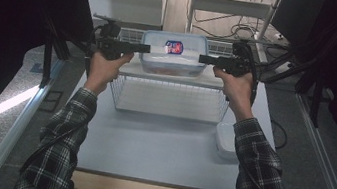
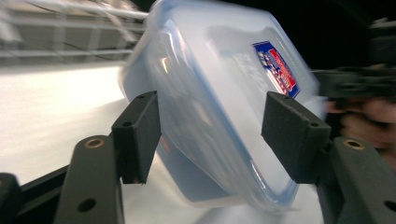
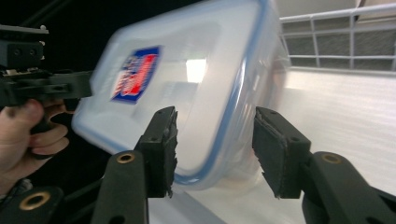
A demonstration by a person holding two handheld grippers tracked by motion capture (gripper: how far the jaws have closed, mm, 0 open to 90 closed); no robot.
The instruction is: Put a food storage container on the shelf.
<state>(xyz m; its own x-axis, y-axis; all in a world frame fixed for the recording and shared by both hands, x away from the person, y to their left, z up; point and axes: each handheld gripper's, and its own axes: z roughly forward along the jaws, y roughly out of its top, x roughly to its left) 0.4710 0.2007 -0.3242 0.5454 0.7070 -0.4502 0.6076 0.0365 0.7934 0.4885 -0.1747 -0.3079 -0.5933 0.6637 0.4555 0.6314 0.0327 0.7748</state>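
- Box (image 1: 173,54), clear with a blue-edged lid, sits on the wire rack (image 1: 170,100), near its back edge.
- Left gripper (image 1: 144,48): pads apart, flanking the box's left end without pressing.
- Right gripper (image 1: 204,59): jaws apart around the right rim.
- Small white tub (image 1: 227,139) lies in front of the rack, well apart.

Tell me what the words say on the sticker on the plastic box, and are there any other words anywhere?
Sticker on the lid of the plastic box: blue, red and white, with printing on it, but too blurred and small to read in any view.
Small white tub on the table: no words can be seen on it.
Wire basket: no words or signs.
Nowhere else is there writing clear enough to read.
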